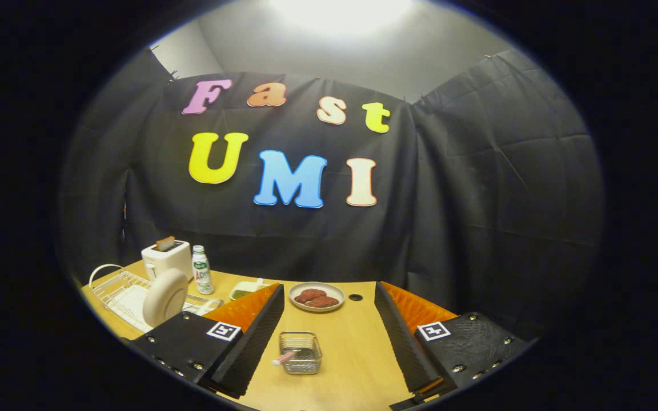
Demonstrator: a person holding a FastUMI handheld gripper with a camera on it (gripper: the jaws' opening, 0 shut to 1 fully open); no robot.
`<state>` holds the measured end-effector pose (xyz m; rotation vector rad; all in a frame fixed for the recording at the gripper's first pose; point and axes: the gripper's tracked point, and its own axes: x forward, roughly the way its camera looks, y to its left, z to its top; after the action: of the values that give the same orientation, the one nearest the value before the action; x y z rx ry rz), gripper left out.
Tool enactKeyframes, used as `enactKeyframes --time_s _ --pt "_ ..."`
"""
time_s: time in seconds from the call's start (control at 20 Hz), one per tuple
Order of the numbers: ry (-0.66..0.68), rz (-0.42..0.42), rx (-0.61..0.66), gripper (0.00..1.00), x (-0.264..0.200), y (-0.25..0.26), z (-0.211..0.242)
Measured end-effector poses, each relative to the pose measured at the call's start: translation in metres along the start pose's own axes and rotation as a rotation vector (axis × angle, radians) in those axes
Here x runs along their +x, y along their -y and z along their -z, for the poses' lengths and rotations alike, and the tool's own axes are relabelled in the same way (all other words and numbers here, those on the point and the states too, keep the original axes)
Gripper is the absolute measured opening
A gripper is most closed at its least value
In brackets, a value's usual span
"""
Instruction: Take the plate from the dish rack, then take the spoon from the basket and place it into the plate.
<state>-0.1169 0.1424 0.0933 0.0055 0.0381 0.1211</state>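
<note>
Gripper (329, 337) wide, holding nothing | basket (300, 352) between fingers, spoon (284, 358) handle poking out | plate (165, 297) upright in rack (115, 288), ahead-left of left finger | risk: reaching left may clip rack wire, tipping plate

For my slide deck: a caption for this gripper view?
Open gripper above wire basket holding spoon; plate upright in dish rack.

Wooden table (357, 348), light grain, small dark grommet hole (355, 297) near far edge. White toaster (166, 258) at far left corner, slice of toast (164, 243) standing up in slot. White bottle (201, 270) just beside toaster. Grey dish with two brown patties (316, 297) mid-table. Small white tray with green contents (247, 290) between bottle and dish.
</note>
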Motion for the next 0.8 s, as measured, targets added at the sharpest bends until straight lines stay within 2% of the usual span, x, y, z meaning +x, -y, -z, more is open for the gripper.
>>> enactKeyframes --time_s 0.2,0.55,0.8 --pt "-0.028 -0.093 0.025 0.97 -0.007 -0.063 -0.008" --pt "-0.113 -0.202 0.029 0.97 -0.004 -0.163 -0.004" --pt "-0.185 -0.204 0.041 0.96 0.017 -0.214 0.012"
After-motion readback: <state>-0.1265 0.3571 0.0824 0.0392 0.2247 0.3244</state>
